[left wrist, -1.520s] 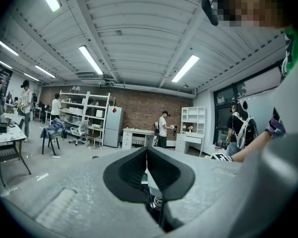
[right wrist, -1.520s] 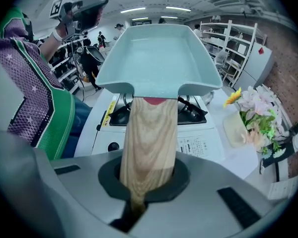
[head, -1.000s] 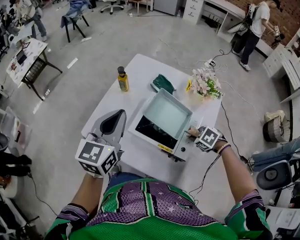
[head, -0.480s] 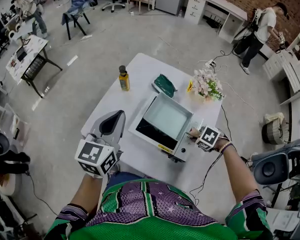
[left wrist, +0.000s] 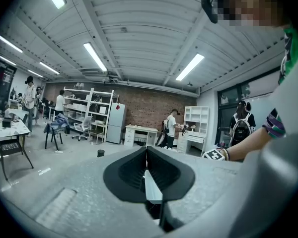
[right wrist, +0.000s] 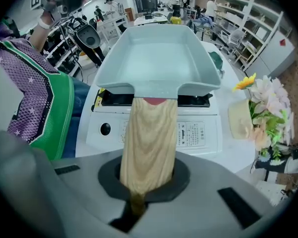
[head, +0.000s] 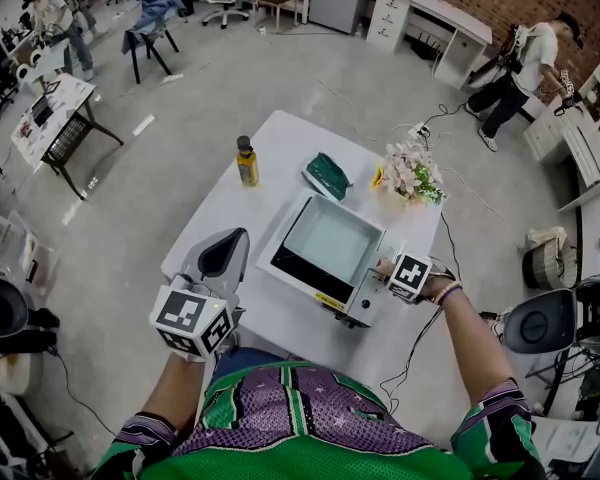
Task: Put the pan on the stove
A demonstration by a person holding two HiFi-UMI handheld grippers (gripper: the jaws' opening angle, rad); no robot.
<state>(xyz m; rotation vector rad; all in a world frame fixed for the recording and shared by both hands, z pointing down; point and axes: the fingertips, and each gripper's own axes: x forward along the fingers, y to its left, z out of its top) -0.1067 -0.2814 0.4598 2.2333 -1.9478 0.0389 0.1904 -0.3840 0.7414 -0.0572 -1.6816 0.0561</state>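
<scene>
**A:** Head view: where is the pan (head: 332,236)?
**B:** On or just above the stove (head: 372,306), mid-surface (head: 280,183). The right tongs (head: 385,266) are at its 4 o'clock, the left tongs (head: 235,240) at 9 o'clock, apart from it.
**A:** Left gripper view?
**B:** Tongs closed, nothing between them.
**A:** Right gripper view?
**B:** Tongs clamped on the wooden handle (right wrist: 149,143). Likely hazard: release before the pan seats squarely could tip it off the burner.

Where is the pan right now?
In the head view the pan is over the white stove, its wooden handle clamped in the right gripper; the green cloth and flowers lie just beyond.
</scene>
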